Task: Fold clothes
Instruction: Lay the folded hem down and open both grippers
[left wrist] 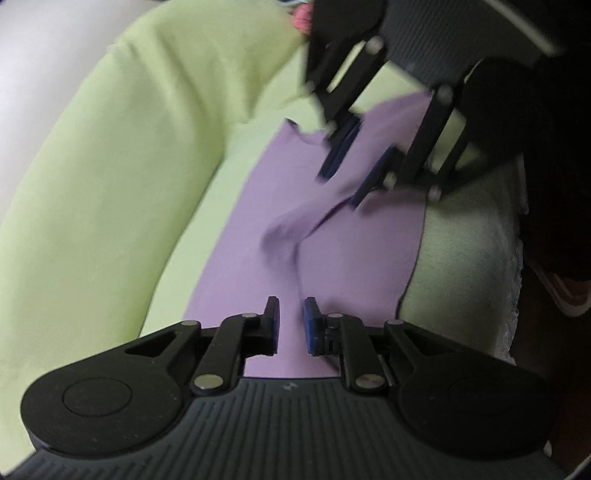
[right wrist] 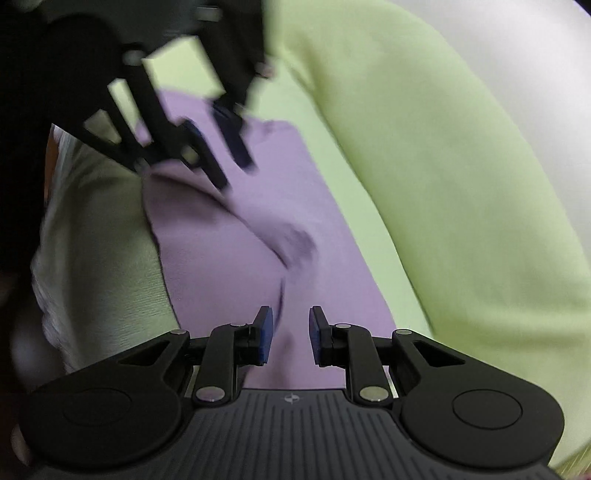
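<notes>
Purple cloth (left wrist: pixel 332 229) lies spread on a light green sheet (left wrist: pixel 110 184), a long strip running away from both cameras. Soft ridge or fold runs diagonally across its middle, blurred in both views. Far end of the cloth has a notched edge near the top of the left wrist view. Sheet bunches into a thick rounded roll along one side of the cloth; on the other side it looks paler and greyer.

Left tool (left wrist: pixel 291 325) sits low over the near end of the cloth, jaws slightly apart, blue pads (left wrist: pixel 310 325) facing each other. Nothing pinched between them; purple fabric shows through the gap. Released.

Right tool (right wrist: pixel 291 334) same pose in its own view: jaws a little apart, cloth visible in the gap, nothing gripped. Released. In the left wrist view it also appears across the frame, top right, motion-blurred, its fingers angled down toward the far part of the cloth, with a gap between the pads. Cannot tell whether the tips touch fabric there.

Left tool likewise shows blurred at top left of the right wrist view, over the cloth.

Dark sleeve (left wrist: pixel 535 110) fills the right edge of the left wrist view. Small pink item (left wrist: pixel 301 18) peeks out at the top, too blurred to identify.
</notes>
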